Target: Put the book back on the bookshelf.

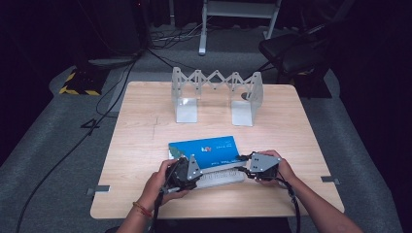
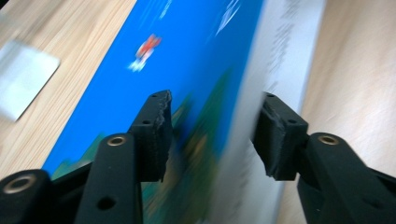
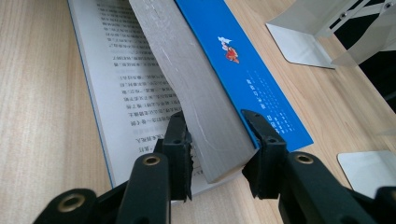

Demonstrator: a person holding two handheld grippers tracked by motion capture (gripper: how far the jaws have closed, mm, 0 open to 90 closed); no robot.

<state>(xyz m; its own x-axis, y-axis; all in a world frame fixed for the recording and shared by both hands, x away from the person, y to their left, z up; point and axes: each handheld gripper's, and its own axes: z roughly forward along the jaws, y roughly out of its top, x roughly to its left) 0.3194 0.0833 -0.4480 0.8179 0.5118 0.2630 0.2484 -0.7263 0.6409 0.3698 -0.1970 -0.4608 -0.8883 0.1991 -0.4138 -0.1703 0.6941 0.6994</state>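
Gripping book (image 3: 219, 121) page block w/ R gripper (image 3: 217, 154); L gripper (image 2: 212, 135) jaws straddling cover, not pressing.

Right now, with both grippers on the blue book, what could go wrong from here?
1. The right gripper pinches the book by its thick block of pages, lifted off a page left flat on the table; the loose page could crease or tear.
2. The left gripper straddles the cover's edge with its pads apparently apart from it, so that end may slip or sag if lifted.
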